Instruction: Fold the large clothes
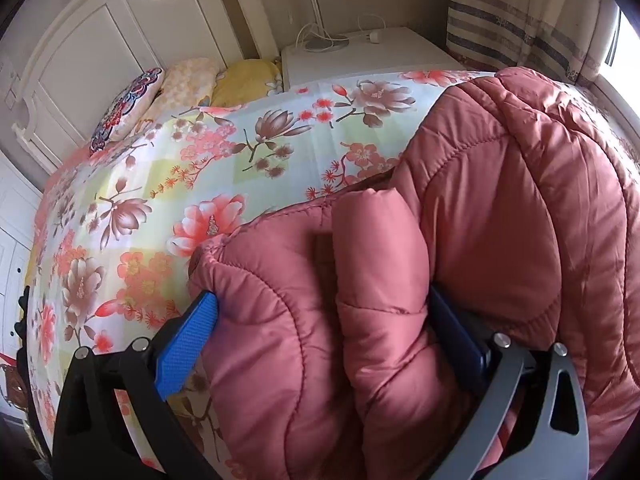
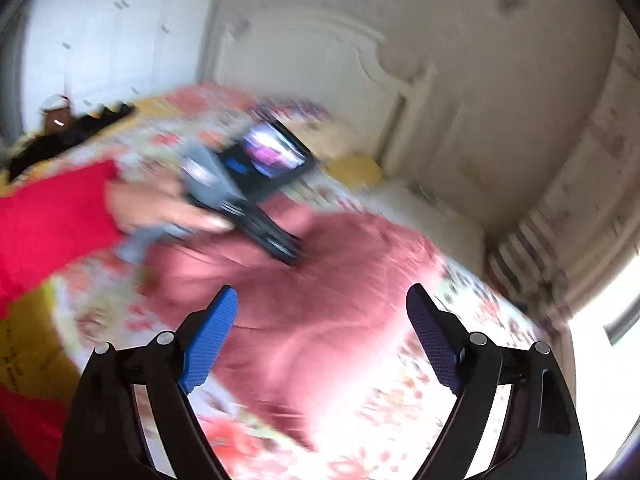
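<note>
Your pink quilted coat [image 1: 500, 208] lies bunched on the floral bedspread [image 1: 168, 184], seemingly only partly folded. Your left gripper [image 1: 320, 320] has a thick roll bulging between wide-spread jaws; whether it pinches is unclear. Your right gripper [image 2: 322, 320] hangs agape above the coat, blurred.

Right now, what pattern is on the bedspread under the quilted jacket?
A floral bedspread: pink and brown blossoms on pale ground, clearest in the left wrist view.

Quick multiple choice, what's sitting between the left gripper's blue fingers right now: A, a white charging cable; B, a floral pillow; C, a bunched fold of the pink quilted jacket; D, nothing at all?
C: in the left wrist view the left gripper has a thick fold of the pink quilted jacket filling the gap between its blue fingers, above the floral bedspread.
</note>
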`<control>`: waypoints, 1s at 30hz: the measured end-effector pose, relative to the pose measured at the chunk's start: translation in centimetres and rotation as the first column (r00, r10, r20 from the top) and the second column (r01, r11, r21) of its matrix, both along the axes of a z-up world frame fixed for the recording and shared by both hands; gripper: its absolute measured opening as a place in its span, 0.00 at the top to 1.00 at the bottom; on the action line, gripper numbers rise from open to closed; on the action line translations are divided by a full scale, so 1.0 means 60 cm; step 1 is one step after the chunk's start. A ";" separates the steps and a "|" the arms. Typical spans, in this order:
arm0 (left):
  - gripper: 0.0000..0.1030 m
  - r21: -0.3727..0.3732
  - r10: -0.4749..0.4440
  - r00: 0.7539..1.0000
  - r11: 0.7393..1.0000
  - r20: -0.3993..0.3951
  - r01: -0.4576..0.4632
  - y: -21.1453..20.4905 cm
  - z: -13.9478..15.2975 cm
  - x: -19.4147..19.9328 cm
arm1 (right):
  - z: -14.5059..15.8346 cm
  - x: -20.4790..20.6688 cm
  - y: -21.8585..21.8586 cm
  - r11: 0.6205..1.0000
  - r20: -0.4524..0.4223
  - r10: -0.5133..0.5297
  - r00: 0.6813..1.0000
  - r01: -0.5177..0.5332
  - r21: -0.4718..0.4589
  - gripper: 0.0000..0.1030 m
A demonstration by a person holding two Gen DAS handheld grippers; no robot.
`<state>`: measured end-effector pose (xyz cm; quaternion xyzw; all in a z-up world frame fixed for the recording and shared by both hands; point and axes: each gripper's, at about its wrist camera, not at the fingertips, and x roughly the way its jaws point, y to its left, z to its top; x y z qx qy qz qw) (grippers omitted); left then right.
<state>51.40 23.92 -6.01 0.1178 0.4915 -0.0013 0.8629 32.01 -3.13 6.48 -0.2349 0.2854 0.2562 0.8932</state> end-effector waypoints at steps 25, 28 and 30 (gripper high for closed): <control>0.02 -0.024 -0.004 0.999 1.000 0.047 0.005 0.009 0.002 -0.010 | -0.183 0.055 0.153 0.994 -0.068 0.060 0.996 -0.066 -0.082 0.21; 0.02 -0.072 0.034 0.999 0.997 0.039 -0.031 0.026 0.026 -0.013 | -0.191 0.059 0.150 0.994 -0.065 0.068 0.996 -0.073 -0.082 0.21; 0.02 -0.038 0.078 0.993 0.996 0.090 -0.075 0.027 0.061 -0.036 | -0.188 0.073 0.140 0.996 -0.125 0.066 0.990 -0.073 -0.054 0.20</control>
